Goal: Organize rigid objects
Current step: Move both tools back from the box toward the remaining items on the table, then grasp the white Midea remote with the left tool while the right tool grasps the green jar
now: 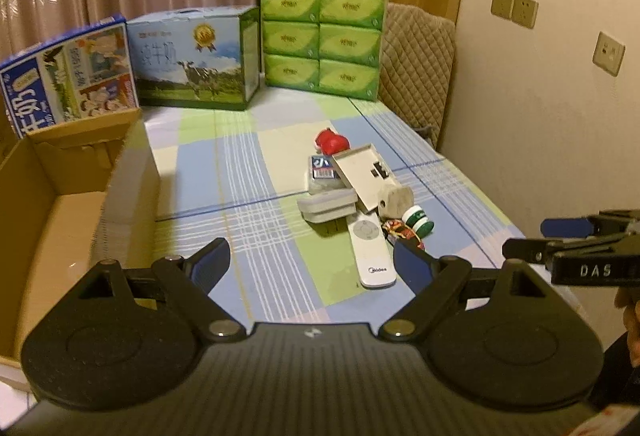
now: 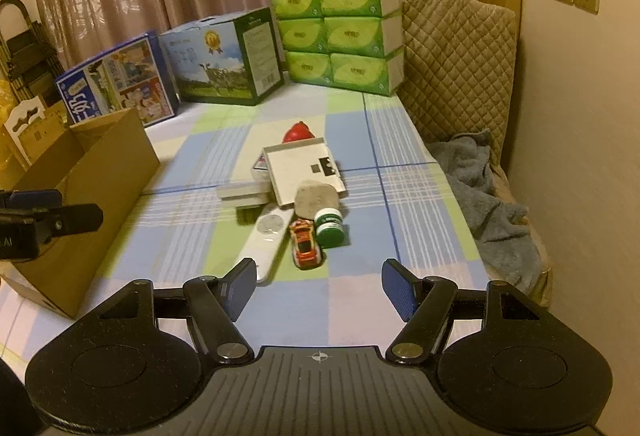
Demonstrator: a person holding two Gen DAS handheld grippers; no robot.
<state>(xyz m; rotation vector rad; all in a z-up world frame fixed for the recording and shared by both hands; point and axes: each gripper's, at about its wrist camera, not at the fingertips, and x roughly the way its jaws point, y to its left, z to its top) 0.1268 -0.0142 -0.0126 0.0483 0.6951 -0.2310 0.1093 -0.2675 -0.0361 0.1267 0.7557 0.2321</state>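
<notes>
A small heap of objects lies mid-table: a white remote (image 1: 374, 256) (image 2: 266, 242), a red toy car (image 2: 306, 244), a green-capped jar (image 1: 416, 221) (image 2: 329, 227), a beige block (image 2: 316, 200), a flat white box (image 1: 362, 176) (image 2: 306, 170), a grey case (image 1: 328, 206) and a red round thing (image 1: 331, 142) (image 2: 298, 132). My left gripper (image 1: 310, 264) hangs open just short of the remote's near end, nothing between its fingers. My right gripper (image 2: 318, 286) is open too, empty, just short of the toy car. An open cardboard box (image 1: 60, 204) (image 2: 92, 192) stands at the left.
At the table's far end stand two milk cartons (image 1: 192, 56) (image 1: 68, 76) and a stack of green tissue packs (image 1: 324, 40) (image 2: 340, 32). A quilted chair (image 2: 460, 68) with a grey towel (image 2: 492, 204) lines the right edge, by the wall.
</notes>
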